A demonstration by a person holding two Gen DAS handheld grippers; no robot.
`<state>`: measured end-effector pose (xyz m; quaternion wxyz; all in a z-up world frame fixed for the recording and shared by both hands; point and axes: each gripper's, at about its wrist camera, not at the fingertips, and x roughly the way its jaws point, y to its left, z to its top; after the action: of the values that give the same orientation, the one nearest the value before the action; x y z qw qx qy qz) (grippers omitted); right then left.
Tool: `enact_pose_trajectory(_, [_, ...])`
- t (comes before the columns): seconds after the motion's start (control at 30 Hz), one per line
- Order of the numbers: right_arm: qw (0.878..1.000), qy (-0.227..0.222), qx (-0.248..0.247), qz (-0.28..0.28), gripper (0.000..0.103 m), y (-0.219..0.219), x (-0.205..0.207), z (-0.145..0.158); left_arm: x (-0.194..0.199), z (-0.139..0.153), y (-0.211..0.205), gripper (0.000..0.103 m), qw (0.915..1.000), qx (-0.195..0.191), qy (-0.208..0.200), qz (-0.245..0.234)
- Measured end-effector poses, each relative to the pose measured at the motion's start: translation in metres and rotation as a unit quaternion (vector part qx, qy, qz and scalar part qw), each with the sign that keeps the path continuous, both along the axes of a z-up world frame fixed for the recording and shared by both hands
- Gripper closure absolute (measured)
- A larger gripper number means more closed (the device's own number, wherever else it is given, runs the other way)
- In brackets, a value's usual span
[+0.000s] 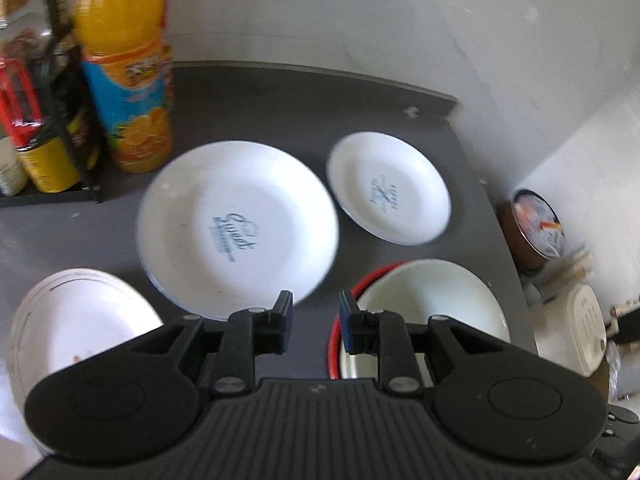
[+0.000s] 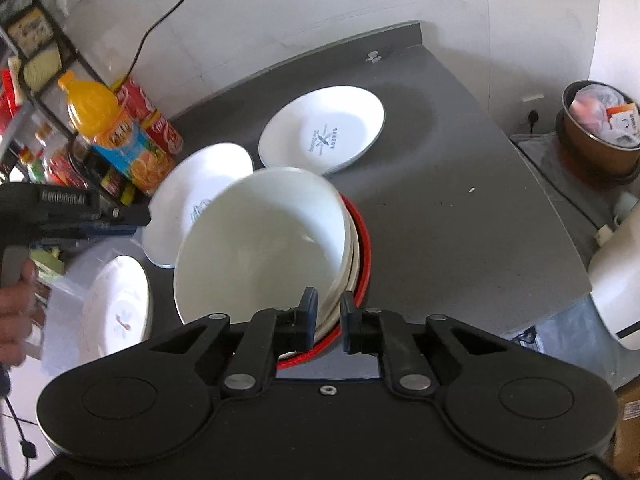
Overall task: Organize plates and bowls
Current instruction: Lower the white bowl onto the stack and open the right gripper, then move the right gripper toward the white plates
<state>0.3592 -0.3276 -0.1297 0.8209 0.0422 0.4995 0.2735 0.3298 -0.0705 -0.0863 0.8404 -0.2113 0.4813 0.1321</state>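
1. My left gripper (image 1: 315, 312) hangs above the dark countertop (image 1: 280, 104), fingers spread with only bare counter showing through the gap; it holds nothing.
2. My right gripper (image 2: 329, 320) has its fingers set either side of the near rim of the white bowl (image 2: 260, 240). The rim passes between them, but a gap shows beside the right finger, so I cannot tell whether it pinches the rim or merely straddles it.
3. The white bowl sits tilted, nested in a red-rimmed bowl (image 2: 362, 256) at the counter's near middle. Left wrist view shows the same stack only as a partial arc at lower right.
4. Large plate (image 1: 236, 228) with blue script lies flat just left of the bowl stack; right wrist view has the bowl covering part of it.
5. Small plate (image 1: 388, 188) with a printed mark lies further back, near the large plate but apart from it.
6. A third white plate (image 1: 80, 320) lies at the near left edge, half hidden by the left gripper body.
7. Orange juice bottle (image 1: 124, 72) stands upright at the back left beside a black wire rack (image 1: 60, 92).
8. Only the right wrist view shows the hand (image 2: 16, 304) on the left gripper's handle, a red can (image 2: 156, 120) behind the bottle, and a black cable (image 2: 160, 20) on the wall.
9. Both views show a brown bin (image 2: 596, 136) beyond the counter's right end.
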Motion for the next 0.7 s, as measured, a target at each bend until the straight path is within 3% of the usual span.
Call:
enact_pose_trajectory(0.13, [1.000, -0.009, 0.018, 0.012, 0.089, -0.002, 0.006, 0.011, -0.009, 0.006, 0.010, 0.076, 0.9996, 0.012, 0.003, 0.026])
enact_pose_trajectory(0.4, [0.999, -0.032, 0.035, 0.023, 0.082, 0.013, 0.011, 0.028, -0.029, 0.010, 0.038, 0.048, 0.9966, 0.032, 0.001, 0.076])
enact_pose_trajectory(0.47, [0.998, -0.036, 0.041, 0.017, 0.074, 0.019, 0.011, 0.032, -0.030, 0.009, 0.047, 0.046, 0.9967, 0.031, 0.004, 0.075])
enact_pose_trajectory(0.7, [0.998, -0.037, 0.049, -0.013, 0.069, 0.056, 0.008, 0.032, -0.025, 0.001, 0.082, 0.044, 0.9982, 0.028, 0.003, 0.052])
